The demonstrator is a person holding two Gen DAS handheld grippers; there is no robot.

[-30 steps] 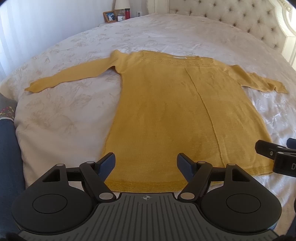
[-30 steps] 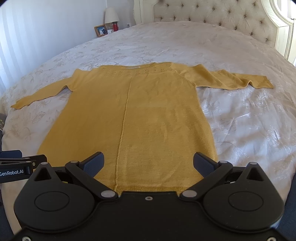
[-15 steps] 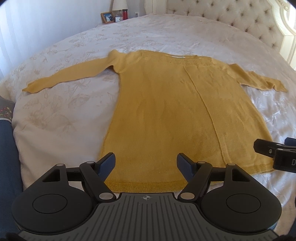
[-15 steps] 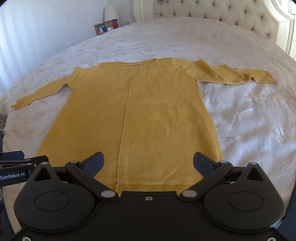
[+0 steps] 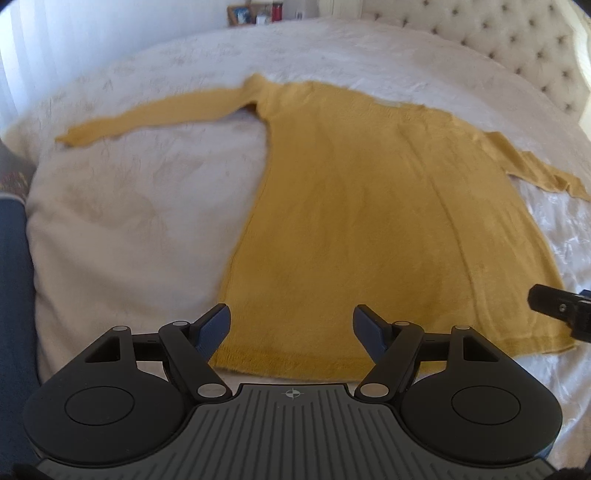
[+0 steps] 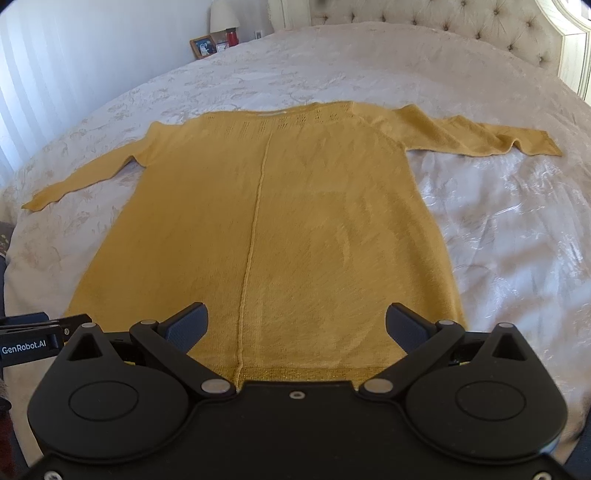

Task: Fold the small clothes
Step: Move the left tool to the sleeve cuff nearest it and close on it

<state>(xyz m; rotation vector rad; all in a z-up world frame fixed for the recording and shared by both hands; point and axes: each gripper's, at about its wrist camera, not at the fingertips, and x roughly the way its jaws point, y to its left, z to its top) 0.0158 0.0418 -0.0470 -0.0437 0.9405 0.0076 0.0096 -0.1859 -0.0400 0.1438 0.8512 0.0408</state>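
Observation:
A mustard-yellow knit sweater [image 5: 388, 221] lies flat on the bed, neck away from me, both sleeves spread out to the sides. It also shows in the right wrist view [image 6: 266, 229], with a centre seam running down it. My left gripper [image 5: 291, 326] is open and empty above the hem's left part. My right gripper [image 6: 295, 325] is open and empty above the hem's right part. The right gripper's tip shows at the right edge of the left wrist view [image 5: 561, 306]. The left gripper's side shows at the left edge of the right wrist view [image 6: 33, 339].
The bed has a pale floral cover [image 6: 517, 240] and a tufted headboard [image 6: 424, 22]. A nightstand at the far left holds a lamp [image 6: 223, 16], a photo frame [image 6: 202, 46] and a red cup [image 6: 232, 36]. The bed's near left edge [image 5: 33, 277] drops off by something dark blue.
Both grippers have moved forward and a little lower towards the sweater's hem. The left view has swung left and is blurred. Both stay open.

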